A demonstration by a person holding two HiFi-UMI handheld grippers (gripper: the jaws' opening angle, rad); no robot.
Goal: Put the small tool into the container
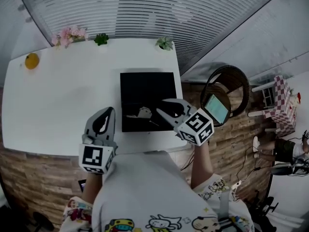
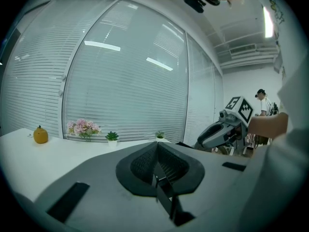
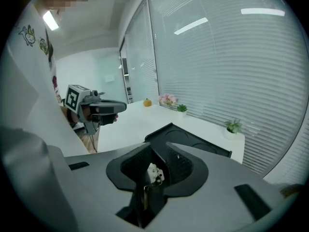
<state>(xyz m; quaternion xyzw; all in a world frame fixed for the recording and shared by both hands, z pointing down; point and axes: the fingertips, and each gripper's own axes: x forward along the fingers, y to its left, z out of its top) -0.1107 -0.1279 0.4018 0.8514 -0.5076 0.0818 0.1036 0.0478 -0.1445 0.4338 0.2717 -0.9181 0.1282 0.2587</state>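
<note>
A black, shallow container [image 1: 145,88] sits on the white table [image 1: 63,95] near its right edge. The small whitish tool [image 1: 143,112] lies inside it at the front. My right gripper [image 1: 160,106] hovers over the container's front right part, open. In the right gripper view the tool [image 3: 153,173] shows through the gap between the jaws of the right gripper [image 3: 159,146], with the container [image 3: 203,146] beyond. My left gripper [image 1: 111,110] is shut and holds nothing, above the table just left of the container. The left gripper view shows its own tips [image 2: 157,145] closed together.
An orange fruit [image 1: 32,61], pink flowers [image 1: 70,34] and two small green plants [image 1: 101,38] [image 1: 165,43] line the table's far edge by the blinds. A round wicker chair [image 1: 227,93] stands right of the table. A person [image 1: 285,149] is at far right.
</note>
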